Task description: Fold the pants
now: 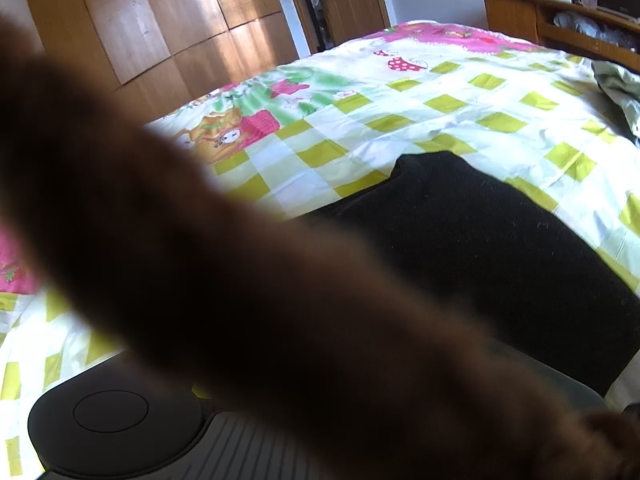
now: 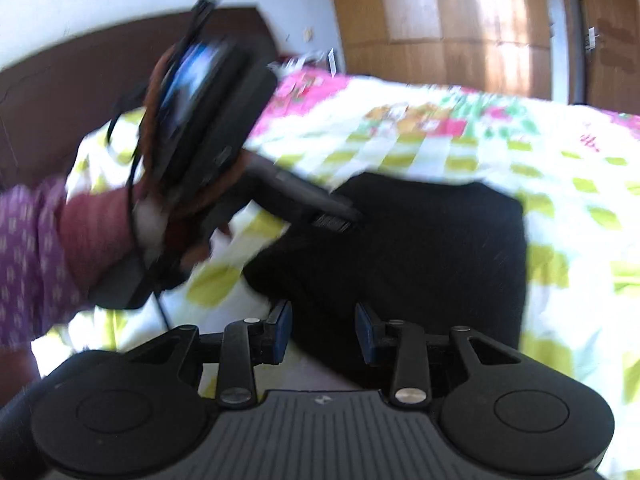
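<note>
Already the black fabric pants [image 2: 400, 256] lay folded on the checked yellow-and-white bedsheet [image 2: 568, 208], the right gripper [image 2: 323, 330] parted and empty, the left gripper [image 2: 338, 216] (jaw state unclear, blurred) touching them, risking dragging the fold askew.

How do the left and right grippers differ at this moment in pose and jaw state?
The right gripper hangs above the near edge of the black pants with its jaws apart and nothing between them. The left gripper reaches in from the side, its tip down at the pants; motion blur hides whether its jaws are closed. In its own view a blurred brown shape hides the left's fingers, while the right's blue pads show clearly. Both point at the pants.
</note>
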A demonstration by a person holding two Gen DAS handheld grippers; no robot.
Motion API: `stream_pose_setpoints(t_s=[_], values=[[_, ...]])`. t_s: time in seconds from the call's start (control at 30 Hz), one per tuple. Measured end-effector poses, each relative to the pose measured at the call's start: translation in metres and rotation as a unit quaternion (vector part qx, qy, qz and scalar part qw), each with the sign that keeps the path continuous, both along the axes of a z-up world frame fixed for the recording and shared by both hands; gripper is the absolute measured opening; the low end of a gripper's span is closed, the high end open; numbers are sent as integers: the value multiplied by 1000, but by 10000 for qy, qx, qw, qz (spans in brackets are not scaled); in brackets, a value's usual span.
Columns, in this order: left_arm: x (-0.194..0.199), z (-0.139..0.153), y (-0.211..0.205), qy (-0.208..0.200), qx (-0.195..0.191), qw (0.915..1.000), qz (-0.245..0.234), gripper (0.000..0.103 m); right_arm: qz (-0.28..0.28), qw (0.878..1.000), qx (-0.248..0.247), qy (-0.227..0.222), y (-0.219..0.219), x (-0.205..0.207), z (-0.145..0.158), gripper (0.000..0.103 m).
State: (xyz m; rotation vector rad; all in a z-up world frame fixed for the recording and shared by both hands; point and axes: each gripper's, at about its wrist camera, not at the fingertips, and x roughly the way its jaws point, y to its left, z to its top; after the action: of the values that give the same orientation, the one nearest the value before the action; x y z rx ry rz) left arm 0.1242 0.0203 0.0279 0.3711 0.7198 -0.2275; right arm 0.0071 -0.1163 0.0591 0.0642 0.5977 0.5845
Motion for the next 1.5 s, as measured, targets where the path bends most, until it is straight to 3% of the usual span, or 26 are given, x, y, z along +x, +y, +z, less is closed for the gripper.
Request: stream_pose_setpoints(t_s=[0.13, 0.23, 0.33, 0.43, 0.53, 0.6, 0.67, 0.77, 0.9, 0.97, 1.03, 1.23, 1.3, 1.4, 1.5], values=[[-11, 16, 7, -282, -293, 9992, 6, 39, -413, 9985, -223, -280, -8, 51, 8, 49], [-12, 20, 11, -431, -516, 9977, 58, 39, -414, 9991, -46, 28, -5, 107, 1, 49], [-11, 13, 16, -448, -708, 9965, 17, 39, -222, 9985, -231, 452, 7, 154, -16, 46], [-7, -3, 16, -318, -586, 9978, -39, 39, -569, 9936, -494, 842, 10, 193, -39, 38], [-7, -18, 16, -369, -452, 9982, -105, 43, -829, 9913, -560, 861, 2, 209, -46, 35], [-7, -21, 18, -451, -484, 9978, -85, 48, -933, 9906, -647, 762, -1, 204, -43, 35], [-4, -20, 26, -393, -770, 9963, 40, 52, -962, 9917, -588, 612, -3, 193, -33, 35], [-6, -13, 35, -343, -1067, 9935, 187, 52, -801, 9951, -457, 366, 1, 172, -14, 35], [-22, -6, 36, -447, -945, 9943, 231, 51, -213, 9969, -638, 398, 27, 152, -14, 36], [-26, -9, 33, -302, -742, 9964, 267, 52, -241, 9926, -1002, 640, 41, 152, -26, 36], [-30, -11, 32, -205, -629, 9973, 332, 52, -472, 9899, -1232, 512, 43, 147, -26, 36], [-51, 6, 32, -168, -586, 9967, 543, 52, -708, 9953, -547, 359, 7, 85, 6, 39], [-60, 8, 30, -150, -625, 9963, 563, 52, -751, 9946, -604, 374, -1, 60, 1, 41], [-75, 11, 23, -156, -641, 9960, 606, 51, -851, 9884, -911, 871, -5, 47, -22, 41], [-84, 9, 17, -87, -532, 9964, 649, 51, -917, 9884, -957, 747, -7, 29, -19, 41]])
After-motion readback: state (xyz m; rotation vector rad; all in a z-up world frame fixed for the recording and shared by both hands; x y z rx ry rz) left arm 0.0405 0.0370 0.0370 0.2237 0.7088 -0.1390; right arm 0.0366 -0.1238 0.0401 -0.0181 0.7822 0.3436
